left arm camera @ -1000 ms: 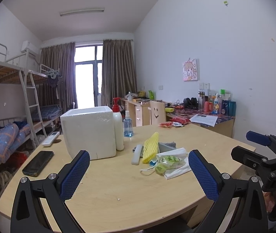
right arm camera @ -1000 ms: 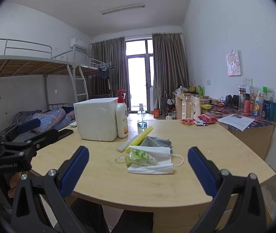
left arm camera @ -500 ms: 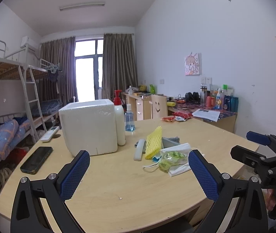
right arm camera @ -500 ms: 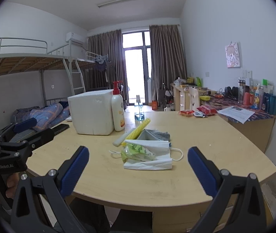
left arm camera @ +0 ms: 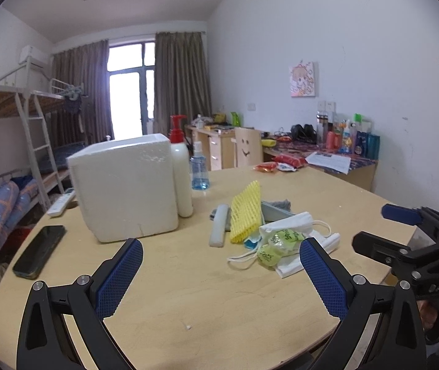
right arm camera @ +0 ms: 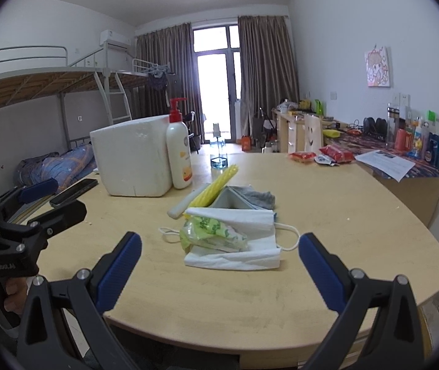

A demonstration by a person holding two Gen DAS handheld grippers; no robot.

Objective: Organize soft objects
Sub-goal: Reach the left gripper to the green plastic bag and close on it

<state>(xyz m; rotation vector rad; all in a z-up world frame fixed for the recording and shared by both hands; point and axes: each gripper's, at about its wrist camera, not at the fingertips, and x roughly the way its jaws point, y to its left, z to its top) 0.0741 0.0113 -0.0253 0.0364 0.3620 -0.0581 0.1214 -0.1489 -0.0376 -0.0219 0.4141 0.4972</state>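
**Both grippers empty, soft pile untouched**

Right now you hold both tools at the near edge of the table, and neither has anything in it. Your left gripper is spread wide, its blue pads well apart over bare wood. Your right gripper is just as wide, and it frames the pile from the front.

Nearest to you lies the face mask, with a crumpled green wrapper on top of it and an ear loop trailing off each side. Just behind sit the yellow foam net, a white foam stick beside it, and a grey cloth draped by a small grey box. Farther back stands the white foam box, open at the top and probably the place for the soft things. A lotion pump bottle touches its side, with a small spray bottle behind it. A phone lies off to the left.

Mind 3 risks. The pile overlaps, so closing on the mask may drag the wrapper or snag a loop. The foam net is light and springy, and a shallow pinch could let it slip out. Carrying toward the box, a wide swing could knock over the tall pump bottle.
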